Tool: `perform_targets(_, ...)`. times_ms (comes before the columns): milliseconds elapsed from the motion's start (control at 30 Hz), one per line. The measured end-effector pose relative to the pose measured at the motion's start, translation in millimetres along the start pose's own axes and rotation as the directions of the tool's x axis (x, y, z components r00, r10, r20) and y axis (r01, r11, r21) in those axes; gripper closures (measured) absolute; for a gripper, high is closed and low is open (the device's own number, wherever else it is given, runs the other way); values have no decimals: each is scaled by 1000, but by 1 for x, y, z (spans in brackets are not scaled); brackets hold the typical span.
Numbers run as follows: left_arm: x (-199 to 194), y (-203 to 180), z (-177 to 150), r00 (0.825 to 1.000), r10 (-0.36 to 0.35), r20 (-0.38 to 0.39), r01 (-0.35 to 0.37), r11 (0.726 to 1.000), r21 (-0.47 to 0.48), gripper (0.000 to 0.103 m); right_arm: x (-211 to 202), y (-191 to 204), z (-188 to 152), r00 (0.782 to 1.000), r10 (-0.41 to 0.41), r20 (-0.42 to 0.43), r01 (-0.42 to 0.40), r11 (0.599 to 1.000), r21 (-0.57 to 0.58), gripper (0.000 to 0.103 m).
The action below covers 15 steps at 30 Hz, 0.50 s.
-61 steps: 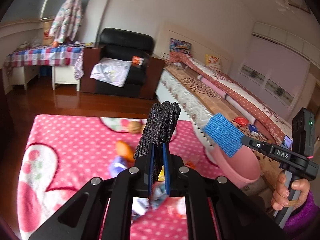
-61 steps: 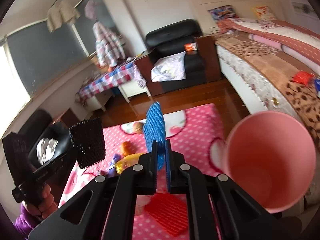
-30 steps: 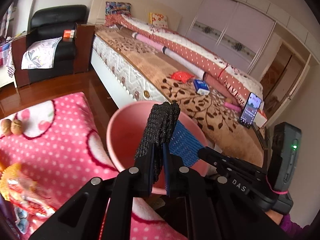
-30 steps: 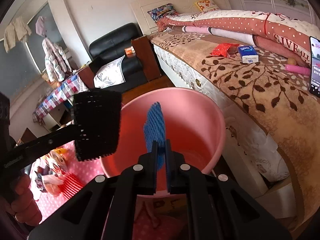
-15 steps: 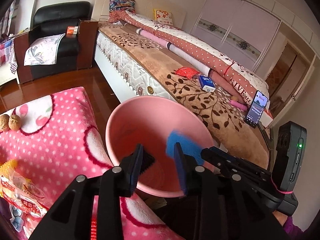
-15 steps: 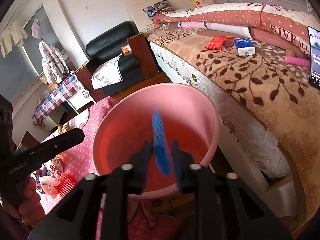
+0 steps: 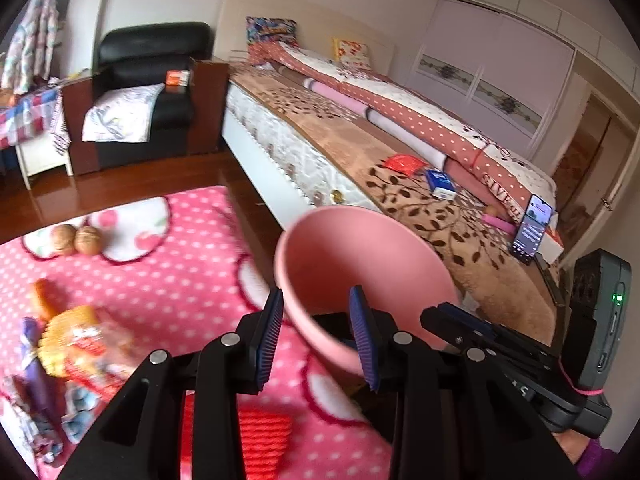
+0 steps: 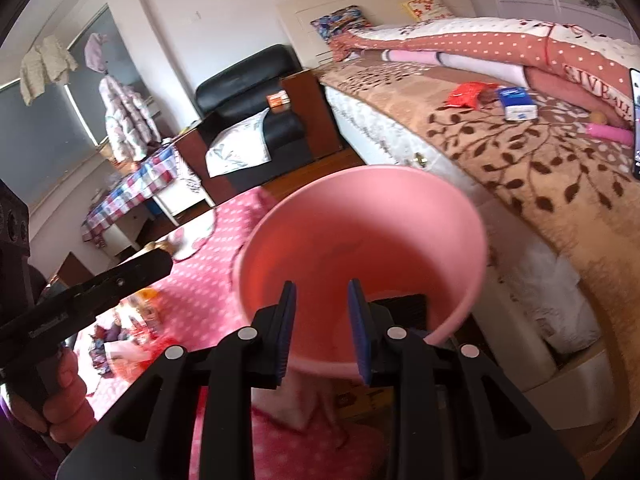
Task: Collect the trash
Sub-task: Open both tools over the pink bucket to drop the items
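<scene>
Left hand-held gripper (image 7: 316,330): fingers spread apart, nothing between them, held at the near rim of the bucket (image 7: 320,320). Right hand-held gripper (image 8: 322,326): fingers likewise spread apart and bare, poised over the bucket mouth.

Bucket: pink, round, upright, standing between the pink blanket (image 7: 180,280) and the bed (image 7: 360,152). Contents seen from the right wrist view: one black mesh piece (image 8: 402,312) lying low against the near inner wall; the rest of the interior visible there is bare pink.

Blanket: pink with white dots, cherry and heart patches. On it: red mesh piece (image 7: 260,436) at the near edge below the left gripper; pile of snack wrappers (image 7: 76,340), orange, yellow and purple, blurred; two walnuts (image 7: 76,240) side by side at the far end.

Bed: brown leaf-pattern cover, carrying a red packet (image 7: 404,163), a blue-and-white box (image 7: 440,184) just beside it, and a phone (image 7: 530,228) propped upright near the foot.

Beyond: black armchair (image 7: 152,80) with a pale cushion.
</scene>
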State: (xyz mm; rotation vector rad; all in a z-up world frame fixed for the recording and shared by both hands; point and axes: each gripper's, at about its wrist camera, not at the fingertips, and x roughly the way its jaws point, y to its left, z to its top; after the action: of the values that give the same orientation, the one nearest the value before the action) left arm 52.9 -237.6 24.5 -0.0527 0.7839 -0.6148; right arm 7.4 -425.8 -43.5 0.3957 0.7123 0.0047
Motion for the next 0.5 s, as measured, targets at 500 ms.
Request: perform_targets(500,-74,58,-55,976,207,64,-205,978,-33,63,-2,71,-30,993,112,-32,-116,984,-138,76)
